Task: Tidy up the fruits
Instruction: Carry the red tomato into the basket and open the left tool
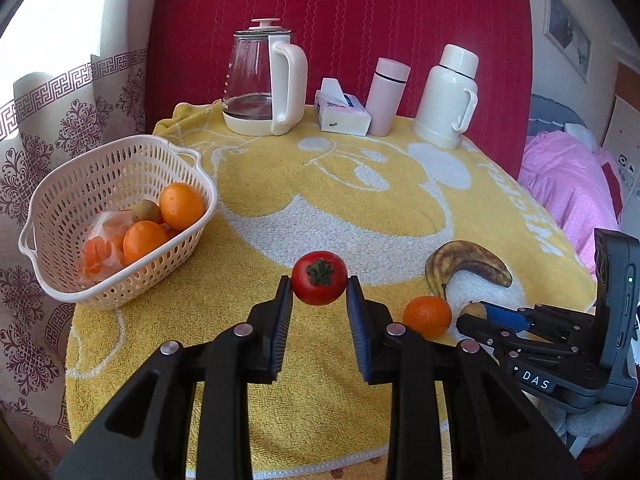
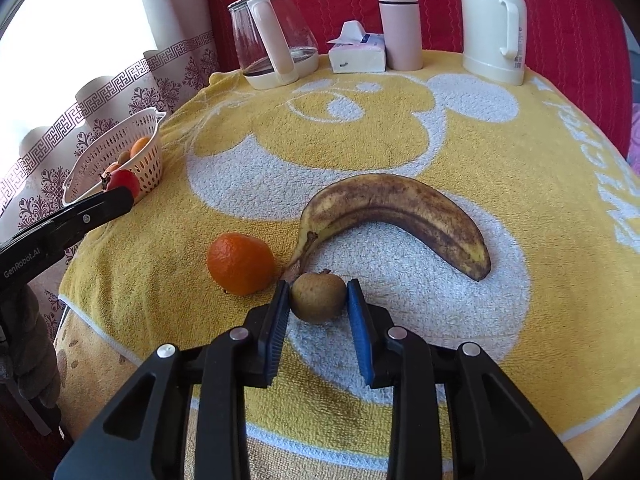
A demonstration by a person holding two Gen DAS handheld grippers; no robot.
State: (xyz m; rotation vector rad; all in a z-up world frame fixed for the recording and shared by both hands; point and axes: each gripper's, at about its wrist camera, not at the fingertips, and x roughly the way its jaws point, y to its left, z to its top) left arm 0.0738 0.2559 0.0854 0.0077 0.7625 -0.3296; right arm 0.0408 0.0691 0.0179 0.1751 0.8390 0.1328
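Yellow terry towel with white cartoon print (image 1: 360,184) covers the table | clear glass kettle with cream handle and pink lid (image 1: 264,80) stands at the far edge | white tissue pack (image 1: 340,110) just beside pink cylindrical flask (image 1: 386,96) | cream thermos jug (image 1: 448,96) | red quilted backdrop (image 1: 340,8) | patterned curtain (image 1: 36,128) at left

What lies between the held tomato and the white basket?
Only bare yellow towel, seen in the left wrist view: the left gripper holds the tomato, and nothing lies between it and the basket.
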